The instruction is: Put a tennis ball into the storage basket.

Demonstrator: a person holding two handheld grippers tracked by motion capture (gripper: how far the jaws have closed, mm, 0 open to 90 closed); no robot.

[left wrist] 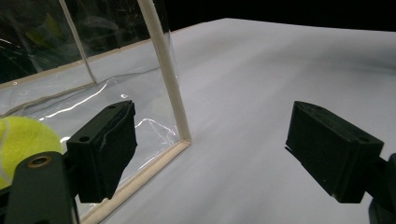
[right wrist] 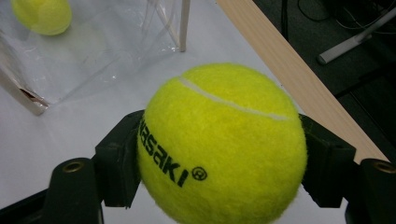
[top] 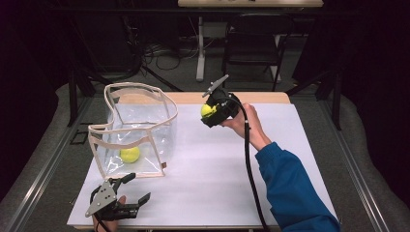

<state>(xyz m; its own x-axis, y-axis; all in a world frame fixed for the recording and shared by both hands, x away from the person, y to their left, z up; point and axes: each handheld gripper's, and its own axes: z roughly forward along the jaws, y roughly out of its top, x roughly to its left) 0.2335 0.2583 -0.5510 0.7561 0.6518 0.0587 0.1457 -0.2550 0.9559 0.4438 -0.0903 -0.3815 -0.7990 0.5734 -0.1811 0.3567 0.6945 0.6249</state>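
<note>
Yellow felt fills your right tongs: the two black jaws are pinching a tennis ball from either side, and you've got it lifted clear of the white tabletop, up near the far edge. In the right gripper view the ball sits square between the pads, black lettering on its near face, white seam running across the top. Beyond it, that same view catches the pale wooden strip along the far edge.

Over toward the far left corner stands a clear plastic bag with cream trim, mouth open upward, and a second tennis ball lies on its floor. The held ball is well apart from the bag, off to its right.

Your left tongs rest down at the near left corner, jaws spread wide with nothing between them. In the left gripper view they point at the bag's near corner, the cream edge strip standing just ahead, the second ball glowing behind the left jaw.
</note>
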